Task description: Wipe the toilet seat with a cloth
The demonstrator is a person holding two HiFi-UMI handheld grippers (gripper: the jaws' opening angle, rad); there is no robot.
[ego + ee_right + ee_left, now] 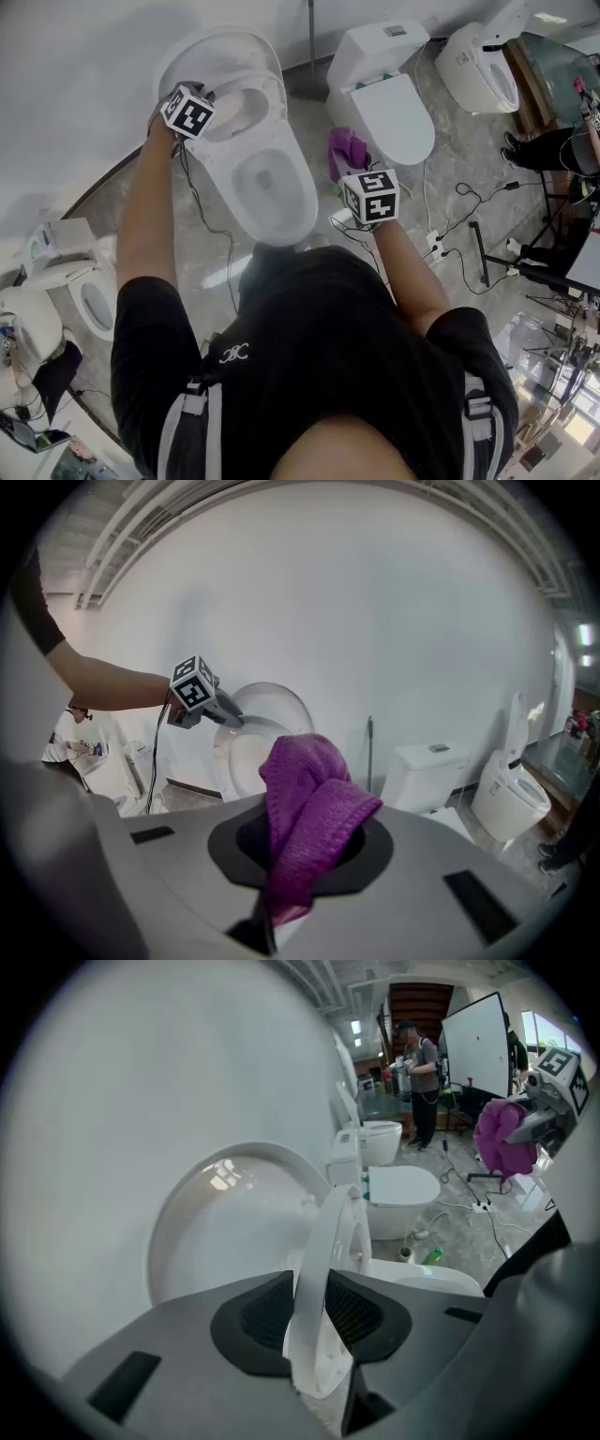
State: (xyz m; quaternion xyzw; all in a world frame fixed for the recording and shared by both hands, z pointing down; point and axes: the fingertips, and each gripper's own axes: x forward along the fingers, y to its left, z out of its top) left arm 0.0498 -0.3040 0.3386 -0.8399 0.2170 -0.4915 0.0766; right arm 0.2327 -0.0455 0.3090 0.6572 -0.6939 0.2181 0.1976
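A white toilet (272, 178) stands against the wall with its lid (225, 47) up. Its seat ring (246, 105) is lifted partway. My left gripper (214, 101) is at the ring's left edge. In the left gripper view the seat ring (323, 1288) stands on edge between the two pads (258, 1312), touching both, so my left gripper (314, 1321) is shut on it. My right gripper (352, 167) hovers to the right of the bowl, shut on a bunched purple cloth (345, 148). In the right gripper view the cloth (305, 808) spills up out of the jaws.
A second toilet (389, 103) with its lid closed stands just to the right, and a third (483, 66) is further right. Cables and a power strip (433, 246) lie on the floor. A small toilet (89, 300) sits at the left. A person (417, 1077) stands far off.
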